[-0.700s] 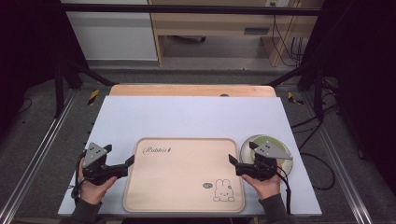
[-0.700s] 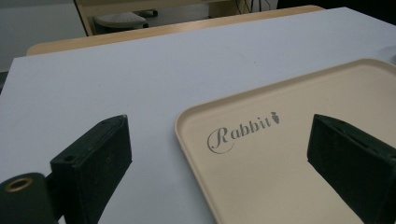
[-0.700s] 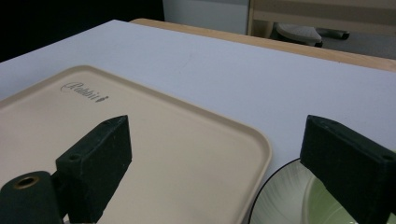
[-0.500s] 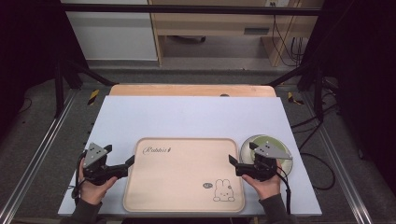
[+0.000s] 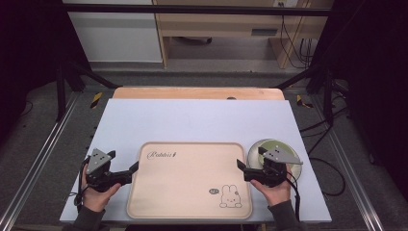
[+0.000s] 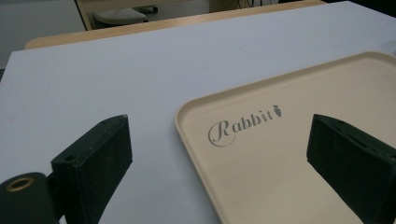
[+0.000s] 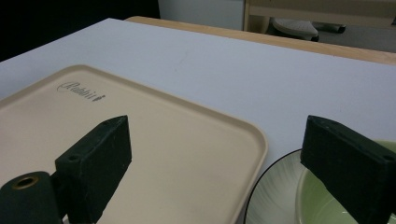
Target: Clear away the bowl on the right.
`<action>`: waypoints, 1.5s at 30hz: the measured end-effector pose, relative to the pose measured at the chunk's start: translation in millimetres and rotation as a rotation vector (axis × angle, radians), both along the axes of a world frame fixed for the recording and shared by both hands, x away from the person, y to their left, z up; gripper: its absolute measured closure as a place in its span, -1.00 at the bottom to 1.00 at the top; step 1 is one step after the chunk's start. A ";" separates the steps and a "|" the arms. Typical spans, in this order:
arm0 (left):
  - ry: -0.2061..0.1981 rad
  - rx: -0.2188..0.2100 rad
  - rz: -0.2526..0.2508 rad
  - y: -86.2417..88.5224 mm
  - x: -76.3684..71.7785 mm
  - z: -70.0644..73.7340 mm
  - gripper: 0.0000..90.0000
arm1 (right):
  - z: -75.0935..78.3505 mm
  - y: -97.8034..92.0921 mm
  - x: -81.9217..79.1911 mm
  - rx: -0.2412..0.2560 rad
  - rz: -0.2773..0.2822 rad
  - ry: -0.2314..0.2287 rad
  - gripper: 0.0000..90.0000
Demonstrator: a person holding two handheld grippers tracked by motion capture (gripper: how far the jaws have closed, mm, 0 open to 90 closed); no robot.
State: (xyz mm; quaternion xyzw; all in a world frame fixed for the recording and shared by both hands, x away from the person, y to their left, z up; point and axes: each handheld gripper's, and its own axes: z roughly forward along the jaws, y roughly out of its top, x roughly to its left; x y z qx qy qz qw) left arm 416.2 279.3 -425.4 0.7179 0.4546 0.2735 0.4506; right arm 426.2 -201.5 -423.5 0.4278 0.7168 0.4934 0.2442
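A beige tray (image 5: 187, 187) with a "Rabbit" script and a small rabbit drawing lies at the table's near middle. My left gripper (image 5: 132, 169) sits at the tray's left edge, open, jaws straddling the rim (image 6: 187, 126) with nothing held. At the tray's right edge my right gripper (image 5: 240, 168) stands open too, one jaw over the tray (image 7: 140, 140), the other over a green plate (image 7: 280, 200). That plate (image 5: 260, 147) with a dark rim rests just right of the tray, partly hidden under the right hand and gripper.
A white sheet (image 5: 202, 120) covers most of the wooden table (image 5: 197, 93). Black frame legs (image 5: 72, 72) and cables (image 5: 332, 168) stand beside the table; a wooden cabinet (image 5: 226, 24) is behind.
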 end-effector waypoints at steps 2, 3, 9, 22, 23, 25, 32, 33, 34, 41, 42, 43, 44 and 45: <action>0.002 0.000 0.001 0.1 0.0 -0.6 -0.86 | 1.0 -1.4 -0.2 0.003 -0.005 -0.001 -0.79; 0.002 0.000 0.001 0.2 0.0 -0.8 -0.86 | 1.2 -2.1 -0.2 0.001 -0.006 -0.002 -0.79; 0.000 0.000 0.002 0.3 -0.5 -0.9 -0.86 | 3.8 -5.4 -0.5 0.004 -0.024 -0.006 -0.75; 0.002 -0.001 -0.001 1.1 0.0 -1.7 -0.85 | 9.4 -15.6 -0.4 -0.009 -0.066 0.002 -0.72; 0.003 -0.001 -0.001 1.2 0.0 -1.7 -0.85 | 9.7 -16.7 -0.3 -0.012 -0.072 0.006 -0.72; 0.002 -0.001 -0.001 1.3 0.0 -1.7 -0.85 | 10.0 -17.5 -0.2 -0.009 -0.080 0.008 -0.72; 0.002 -0.003 -0.002 1.1 -0.1 -1.6 -0.85 | 13.2 -28.2 0.2 -0.022 -0.106 0.026 -0.68; 0.001 -0.002 -0.002 0.9 -0.4 -1.5 -0.85 | 14.0 -31.6 0.5 -0.023 -0.111 0.036 -0.66; 0.001 -0.002 -0.002 0.9 -0.4 -1.5 -0.85 | 14.0 -31.6 0.5 -0.023 -0.111 0.036 -0.66; 0.002 0.000 -0.004 0.6 -0.4 -1.5 -0.85 | 15.7 -40.9 1.8 -0.048 -0.129 0.056 -0.63; 0.002 0.000 -0.004 0.6 -0.4 -1.5 -0.85 | 15.6 -41.5 2.2 -0.045 -0.133 0.061 -0.63; 0.002 0.000 -0.003 0.8 -0.3 -1.7 -0.85 | 15.3 -42.7 2.5 -0.047 -0.136 0.064 -0.63; 0.002 0.000 -0.003 1.0 -0.2 -1.8 -0.85 | 15.0 -43.9 2.7 -0.050 -0.139 0.064 -0.63; 0.001 -0.001 -0.002 1.3 -0.1 -1.7 -0.85 | 14.8 -44.8 3.0 -0.049 -0.143 0.063 -0.63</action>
